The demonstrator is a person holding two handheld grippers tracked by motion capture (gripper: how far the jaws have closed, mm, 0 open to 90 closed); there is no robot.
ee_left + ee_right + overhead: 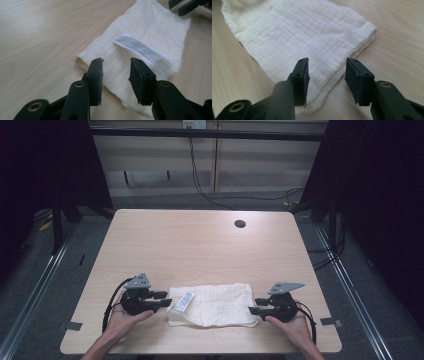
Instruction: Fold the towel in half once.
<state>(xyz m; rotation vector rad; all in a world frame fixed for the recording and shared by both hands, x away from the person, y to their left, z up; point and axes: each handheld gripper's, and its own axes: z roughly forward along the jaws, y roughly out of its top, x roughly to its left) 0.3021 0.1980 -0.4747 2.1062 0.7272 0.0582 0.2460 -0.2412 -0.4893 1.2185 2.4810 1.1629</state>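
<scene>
Right, both grippers are down at the near edge of the wooden table (pixel 200 240), one at each end of a folded white cloth (pixel 215 304). The cloth lies flat on the tabletop close to the person's side, a long rectangle running left to right, with a small printed label (pixel 181 302) lying on its left part.

Over on the left, the left gripper (pixel 162 299) sits in the person's left hand (pixel 122 316), jaws pointing right at the cloth's left end. From the left gripper view its jaws stand apart with a clear gap between the black pads, nothing between them, hovering over the near corner of the cloth (pixel 147 32). The label (pixel 141 47) lies just beyond the tips, a white strip with grey print, slanting across the fabric. At the top right of that view, the other gripper's dark jaw tips show at the cloth's far end.

On the right, the right gripper (pixel 256 305) is cradled in the right hand (pixel 295 326), jaws pointing left at the cloth's right end. The right gripper view shows these jaws parted too, empty, poised above the corner of the cloth (pixel 299 32). There the folded layers show along the edge, stacked one on another. Whether either set of tips actually touches the fabric, I cannot tell.
</scene>
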